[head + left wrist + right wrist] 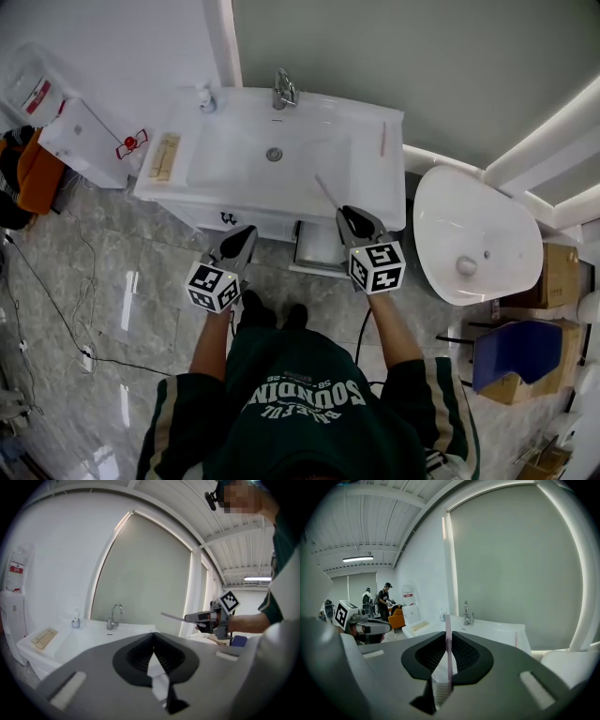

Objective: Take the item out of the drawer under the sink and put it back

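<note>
Stick (448, 651) sits clamped in the right gripper's (348, 215) jaws above the open drawer (319, 249), likely ready for return. The left gripper's (153, 636) jaws are together, empty.

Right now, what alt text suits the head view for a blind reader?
Seen from above, a person faces a white sink, the right tool gripping a thin stick near the open drawer; the left tool is shut, empty.
</note>
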`<state>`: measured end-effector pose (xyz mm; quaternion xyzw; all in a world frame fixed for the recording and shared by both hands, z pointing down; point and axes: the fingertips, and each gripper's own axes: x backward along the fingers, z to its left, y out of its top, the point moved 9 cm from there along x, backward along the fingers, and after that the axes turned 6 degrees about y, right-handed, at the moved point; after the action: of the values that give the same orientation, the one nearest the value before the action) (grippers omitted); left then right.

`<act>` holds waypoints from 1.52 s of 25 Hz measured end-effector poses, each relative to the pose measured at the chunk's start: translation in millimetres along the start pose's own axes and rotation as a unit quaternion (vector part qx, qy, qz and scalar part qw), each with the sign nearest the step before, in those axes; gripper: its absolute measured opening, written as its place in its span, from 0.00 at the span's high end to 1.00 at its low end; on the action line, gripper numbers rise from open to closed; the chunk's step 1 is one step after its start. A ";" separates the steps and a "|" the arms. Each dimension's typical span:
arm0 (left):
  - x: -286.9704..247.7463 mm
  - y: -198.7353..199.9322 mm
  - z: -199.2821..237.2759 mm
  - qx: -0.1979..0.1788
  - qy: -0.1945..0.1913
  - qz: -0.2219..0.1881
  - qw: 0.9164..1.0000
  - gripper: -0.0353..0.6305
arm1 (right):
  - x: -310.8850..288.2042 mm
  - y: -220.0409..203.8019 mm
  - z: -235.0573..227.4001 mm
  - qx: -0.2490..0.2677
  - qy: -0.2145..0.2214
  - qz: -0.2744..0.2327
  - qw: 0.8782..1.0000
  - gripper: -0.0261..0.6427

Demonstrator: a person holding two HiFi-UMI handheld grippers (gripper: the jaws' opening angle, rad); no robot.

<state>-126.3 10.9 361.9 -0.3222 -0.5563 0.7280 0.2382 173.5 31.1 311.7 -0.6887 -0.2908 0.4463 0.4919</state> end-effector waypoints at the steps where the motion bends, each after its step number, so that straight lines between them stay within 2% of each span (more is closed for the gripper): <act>1: -0.6 -0.6 0.2 0.000 -0.001 0.001 1.000 0.87 | -0.2 -1.2 -0.2 -0.001 0.000 0.001 1.000 0.89; 9: -8.7 -6.7 1.1 0.005 -0.009 0.018 1.000 0.87 | -4.8 -17.3 -4.3 -0.013 0.000 0.020 1.000 0.89; 20: -30.1 -33.9 -8.0 0.018 -0.030 0.060 0.998 0.87 | -5.6 -80.5 -13.7 -0.044 0.005 0.088 0.995 0.89; 30: -38.9 -59.1 -5.0 0.033 -0.036 0.087 0.995 0.87 | -7.4 -139.2 -8.9 -0.068 0.012 0.150 0.986 0.89; 38: -38.6 -77.1 6.1 0.047 -0.028 0.109 0.993 0.87 | -32.0 -190.2 -15.7 -0.071 0.010 0.211 0.975 0.89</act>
<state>-105.5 0.3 445.2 -0.3484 -0.4897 0.7838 0.1565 181.1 63.7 502.3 -0.7723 -0.1650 0.5113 0.3389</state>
